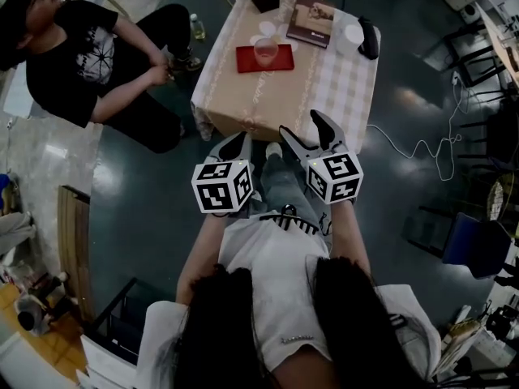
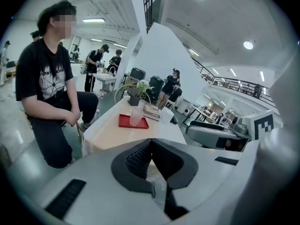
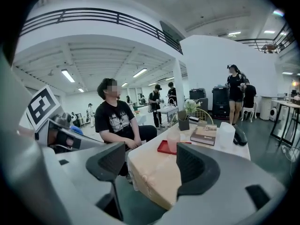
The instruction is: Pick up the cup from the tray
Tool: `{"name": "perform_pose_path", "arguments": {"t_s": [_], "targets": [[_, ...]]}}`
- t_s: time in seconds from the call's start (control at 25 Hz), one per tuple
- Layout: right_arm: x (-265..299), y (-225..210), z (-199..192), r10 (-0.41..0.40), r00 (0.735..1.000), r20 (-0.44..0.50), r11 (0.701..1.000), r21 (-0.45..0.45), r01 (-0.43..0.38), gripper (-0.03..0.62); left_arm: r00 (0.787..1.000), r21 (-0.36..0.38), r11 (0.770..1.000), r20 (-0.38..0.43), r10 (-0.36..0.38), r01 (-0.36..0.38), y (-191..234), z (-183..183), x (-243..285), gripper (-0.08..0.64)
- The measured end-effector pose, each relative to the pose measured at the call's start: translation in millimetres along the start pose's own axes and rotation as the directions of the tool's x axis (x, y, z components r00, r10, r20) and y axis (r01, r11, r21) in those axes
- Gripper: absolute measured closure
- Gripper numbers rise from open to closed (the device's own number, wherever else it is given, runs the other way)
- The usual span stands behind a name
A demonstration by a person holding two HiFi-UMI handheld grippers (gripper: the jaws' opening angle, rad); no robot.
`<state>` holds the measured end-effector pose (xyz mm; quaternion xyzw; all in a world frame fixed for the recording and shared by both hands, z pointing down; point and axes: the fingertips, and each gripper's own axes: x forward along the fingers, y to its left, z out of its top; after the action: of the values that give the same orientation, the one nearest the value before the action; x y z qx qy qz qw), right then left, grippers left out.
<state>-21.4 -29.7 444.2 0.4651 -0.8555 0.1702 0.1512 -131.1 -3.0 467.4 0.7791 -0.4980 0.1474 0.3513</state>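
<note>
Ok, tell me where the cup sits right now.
In the head view the cup stands upright on the red tray, toward the far end of the table, just left of the book.

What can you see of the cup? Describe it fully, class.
The cup is a clear tumbler, glass or plastic by its look, slightly wider at the rim. It stands upright in the middle of the red tray on the table. Only the tray touches it; contents can't be told.
</note>
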Motion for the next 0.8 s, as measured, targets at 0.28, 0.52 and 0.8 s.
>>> {"name": "perform_pose_path", "arguments": {"t_s": [0.28, 0.52, 0.8], "targets": [[46, -27, 12, 0.029, 0.998, -0.047, 0.999, -0.042, -0.031, 0.238, 0.999, -0.019, 0.999, -0.008, 0.035, -0.035, 14, 27, 35, 0.552], [88, -49, 27, 0.055, 0.995, -0.087, 0.995, -0.075, -0.062, 0.213, 0.998, -0.042, 0.997, -0.008, 0.059, -0.060, 23, 55, 63, 0.552], [142, -73, 35, 0.080, 0.985, -0.155, 0.987, -0.126, -0.100, 0.198, 0.993, -0.067, 0.991, -0.031, 0.112, -0.114, 36, 73, 92, 0.552]]}}
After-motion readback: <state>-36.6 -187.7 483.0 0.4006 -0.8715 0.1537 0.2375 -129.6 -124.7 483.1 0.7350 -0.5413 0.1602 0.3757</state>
